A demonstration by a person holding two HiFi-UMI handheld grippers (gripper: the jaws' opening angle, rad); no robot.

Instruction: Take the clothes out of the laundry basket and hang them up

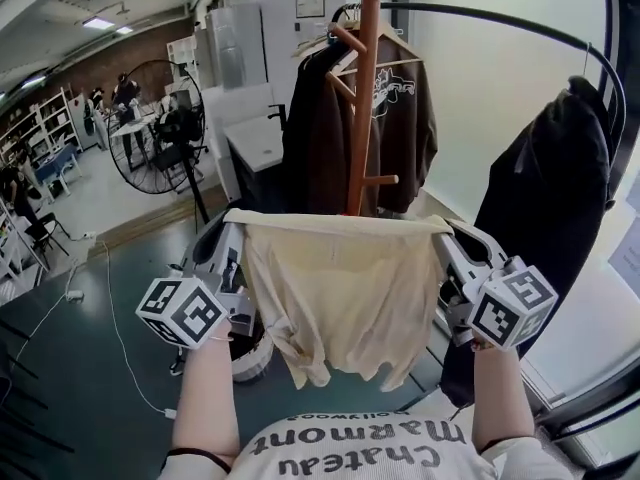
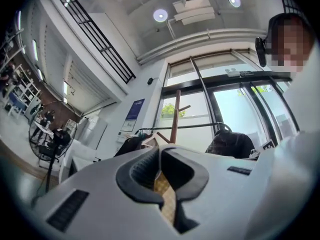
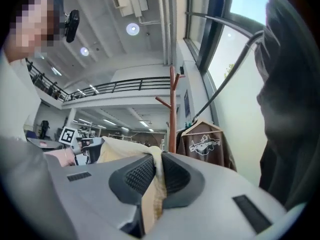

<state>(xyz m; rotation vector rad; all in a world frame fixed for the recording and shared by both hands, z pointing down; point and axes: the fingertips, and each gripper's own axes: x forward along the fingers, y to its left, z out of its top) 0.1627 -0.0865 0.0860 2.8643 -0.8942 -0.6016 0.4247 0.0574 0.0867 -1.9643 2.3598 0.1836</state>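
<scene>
At the far left of the head view a big round fan (image 1: 150, 128) stands on the dark floor (image 1: 70, 388), with a white cable (image 1: 120, 338) trailing across it. Next comes the left gripper (image 1: 232, 231), raised in front of the person. Its jaws are closed tight on the top corner of a cream shirt (image 1: 340, 288). The left gripper view shows a strip of that cloth (image 2: 166, 196) pinched between the black pads (image 2: 142, 171). Just below this gripper the white rim of a round container (image 1: 252, 360) peeks out; it may be the basket, but most of it is hidden.

The shirt is stretched flat between the two grippers, clear of the floor. Its top edge runs nearly level and its body hangs down in loose folds towards the person's chest.

Behind the shirt rises a wooden coat stand (image 1: 366, 88). A brown jacket (image 1: 405, 128) with a white print hangs on a hanger just beside the stand.

The right gripper (image 1: 441, 230) holds the shirt's other top corner. In the right gripper view its jaws are almost together, with a thick fold of cream cloth (image 3: 150, 199) clamped between the pads (image 3: 137, 176).

Furthest right, a black garment (image 1: 550, 198) hangs from a curved dark rail (image 1: 520, 23) near the pale wall.
</scene>
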